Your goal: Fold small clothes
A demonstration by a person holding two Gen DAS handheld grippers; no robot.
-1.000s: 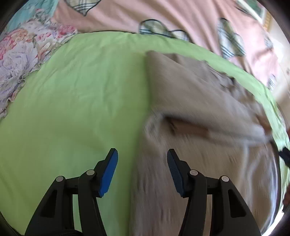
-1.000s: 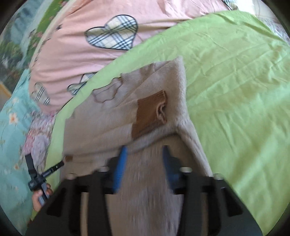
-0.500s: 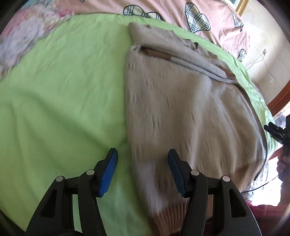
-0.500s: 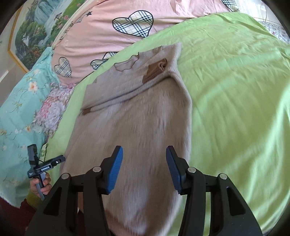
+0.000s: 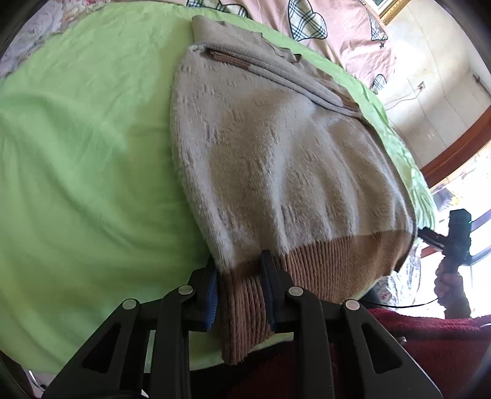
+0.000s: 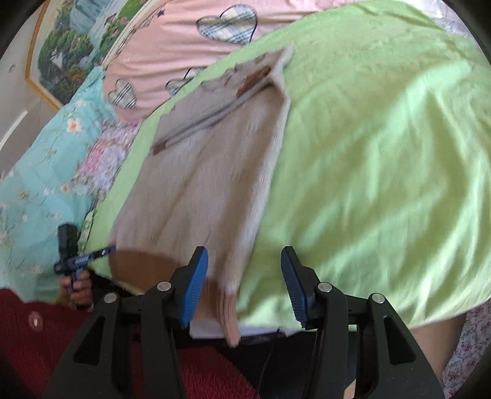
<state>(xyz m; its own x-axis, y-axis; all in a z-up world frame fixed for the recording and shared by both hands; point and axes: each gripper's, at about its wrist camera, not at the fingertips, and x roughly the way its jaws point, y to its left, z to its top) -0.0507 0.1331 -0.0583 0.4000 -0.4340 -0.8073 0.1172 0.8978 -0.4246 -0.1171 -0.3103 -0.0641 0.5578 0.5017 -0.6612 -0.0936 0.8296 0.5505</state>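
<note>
The beige sweater (image 5: 276, 147) lies flat on the green sheet (image 5: 76, 153) of the bed, sleeves already laid across its chest toward the top of the frame, its brown ribbed hem (image 5: 322, 261) hanging at the near edge at the bottom of both views. The left gripper (image 5: 239, 288) has its jaws closed on the hem's left corner, ribbing bunched between the blue pads, while the right gripper (image 6: 242, 285) holds its jaws wide apart with the other hem corner (image 6: 224, 307) lying loosely between them, not pinched. The main risk, as I judge it, is an uneven lift: if the left side rises before the right one has closed, the hem would skew, the knit would stretch on one side, and the crossed sleeves could slide out of place. The right jaws might also close on too little ribbing, since that corner droops over the mattress edge, and the fluffy knit could slip free partway through the fold. The bunched grip on the left may carry a crease into the fold. Around the bed, a pink cover with plaid hearts (image 6: 227, 24) fills the top of the frame, a pale blue floral quilt (image 6: 40, 172) sits at the left of the right view, a framed landscape picture (image 6: 76, 40) hangs in the upper left, and a wall with a wooden frame (image 5: 454, 147) shows at the right of the left view.
</note>
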